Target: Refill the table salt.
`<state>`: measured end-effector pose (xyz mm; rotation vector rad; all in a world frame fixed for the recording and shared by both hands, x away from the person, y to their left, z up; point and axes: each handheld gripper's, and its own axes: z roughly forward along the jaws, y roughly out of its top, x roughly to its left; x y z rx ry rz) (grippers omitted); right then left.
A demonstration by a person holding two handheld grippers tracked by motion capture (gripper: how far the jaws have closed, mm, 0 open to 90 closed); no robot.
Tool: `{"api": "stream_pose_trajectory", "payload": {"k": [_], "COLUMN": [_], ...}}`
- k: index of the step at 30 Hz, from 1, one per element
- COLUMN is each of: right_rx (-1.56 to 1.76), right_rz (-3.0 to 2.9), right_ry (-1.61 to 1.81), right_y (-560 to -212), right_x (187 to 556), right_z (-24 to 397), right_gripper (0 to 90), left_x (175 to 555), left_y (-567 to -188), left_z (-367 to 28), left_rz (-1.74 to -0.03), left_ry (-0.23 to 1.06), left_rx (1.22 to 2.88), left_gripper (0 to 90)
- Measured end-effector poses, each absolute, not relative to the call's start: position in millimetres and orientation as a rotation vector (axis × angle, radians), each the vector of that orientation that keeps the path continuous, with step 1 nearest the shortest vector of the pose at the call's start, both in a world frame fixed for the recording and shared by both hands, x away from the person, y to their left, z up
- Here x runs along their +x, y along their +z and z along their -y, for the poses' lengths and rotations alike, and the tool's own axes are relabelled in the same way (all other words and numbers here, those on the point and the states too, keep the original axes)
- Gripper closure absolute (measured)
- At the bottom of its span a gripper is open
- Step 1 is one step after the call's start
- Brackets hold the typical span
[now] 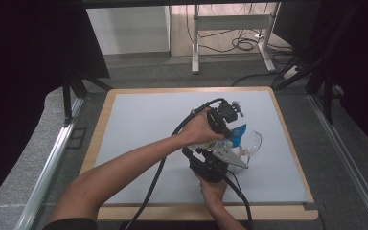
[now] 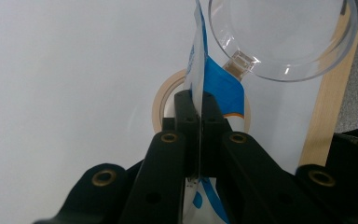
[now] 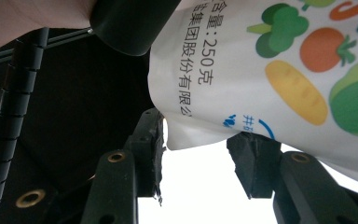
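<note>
A white and blue pouch (image 1: 237, 132) printed with vegetables (image 3: 261, 70) is held above the white mat (image 1: 148, 124). My left gripper (image 1: 225, 128) comes from the upper left. Its jaws (image 2: 196, 100) are shut on the pouch's thin sealed edge (image 2: 223, 86). My right gripper (image 1: 226, 147) reaches up from below, grey plate on top. Its jaws (image 3: 200, 149) stand apart, with the pouch's lower corner hanging between the tips and a gap showing beneath it. A clear cup with a handle (image 1: 254, 141) lies just right of the pouch (image 2: 284, 37).
A beige tape roll (image 2: 161, 102) lies flat on the mat under the pouch. The table's wooden edge (image 2: 331, 112) runs close by on the right. A white desk frame (image 1: 230, 33) and floor cables stand beyond the table; a metal rail (image 1: 52, 163) runs along the left.
</note>
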<state>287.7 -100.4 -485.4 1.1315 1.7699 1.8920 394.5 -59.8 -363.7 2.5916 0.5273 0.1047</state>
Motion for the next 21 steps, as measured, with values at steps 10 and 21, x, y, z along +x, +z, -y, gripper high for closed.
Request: {"api": "stream_pose_trajectory", "payload": {"k": [10,21], "right_rx": [1.135,1.134], "right_rz": [-1.764,-1.762], "right_ry": [1.894,1.894], "right_y": [-484.8,-484.3], "right_x": [287.7,287.8], "right_z": [101.1,101.4], "right_gripper": [56.8,56.9], "left_x": [394.5,394.9], "left_y": [-363.8,-363.8], "left_z": [60.8,61.3], "left_rz": [-0.523,-0.518], "left_ry": [0.105,0.105], "left_rx": [2.593,2.592], "left_gripper": [90.0,90.0]}}
